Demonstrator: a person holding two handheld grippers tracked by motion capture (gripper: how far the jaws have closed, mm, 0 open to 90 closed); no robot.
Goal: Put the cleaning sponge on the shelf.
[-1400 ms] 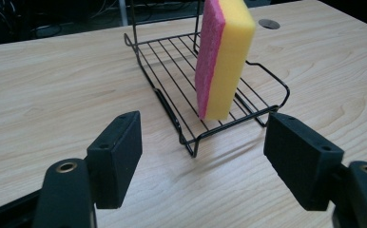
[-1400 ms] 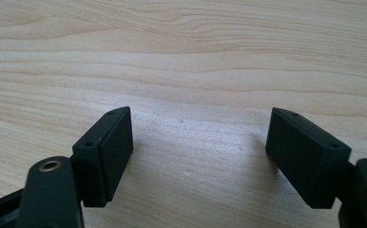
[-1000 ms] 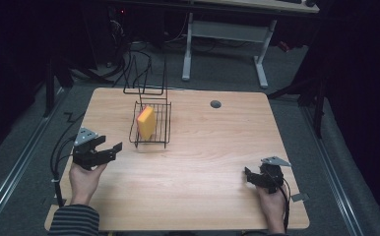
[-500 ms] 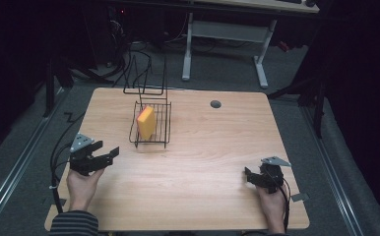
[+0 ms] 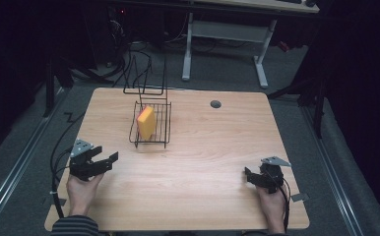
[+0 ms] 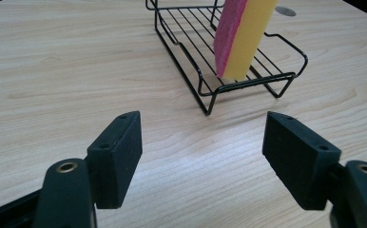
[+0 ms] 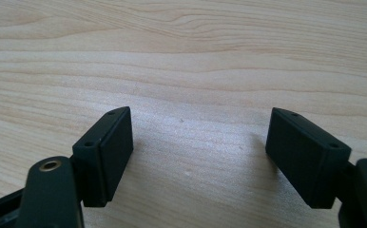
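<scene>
- My left gripper (image 5: 105, 161) sits low at the near left of the wooden table (image 5: 217, 147), jaws spread wide with bare wood between them.
- The sponge (image 5: 146, 122) stands on edge in the black wire rack (image 5: 151, 125), ahead of the left gripper and well apart from its fingers (image 6: 117, 152); nothing touches it.
- In the left gripper view the rack (image 6: 229, 61) lies beyond the jaw tips, slightly right of the gap's centre line, and the sponge (image 6: 241, 38) leans a little, resting on the rack's wire floor.
- That view gives me something the high view hides: the sponge has a pink scouring face and a yellow body. From above I see it as a yellow-orange slab.
- The high view in turn shows the rack's tall wire handle loops at the far side and a small round grommet (image 5: 215, 104) in the tabletop to the right of the rack.
- My right gripper (image 5: 251, 176) rests at the near right of the table, far from the rack and the sponge.
- In the right gripper view its jaws stand wide, holding nothing, with plain wood grain (image 7: 186, 71) ahead of the fingers (image 7: 108, 152).
</scene>
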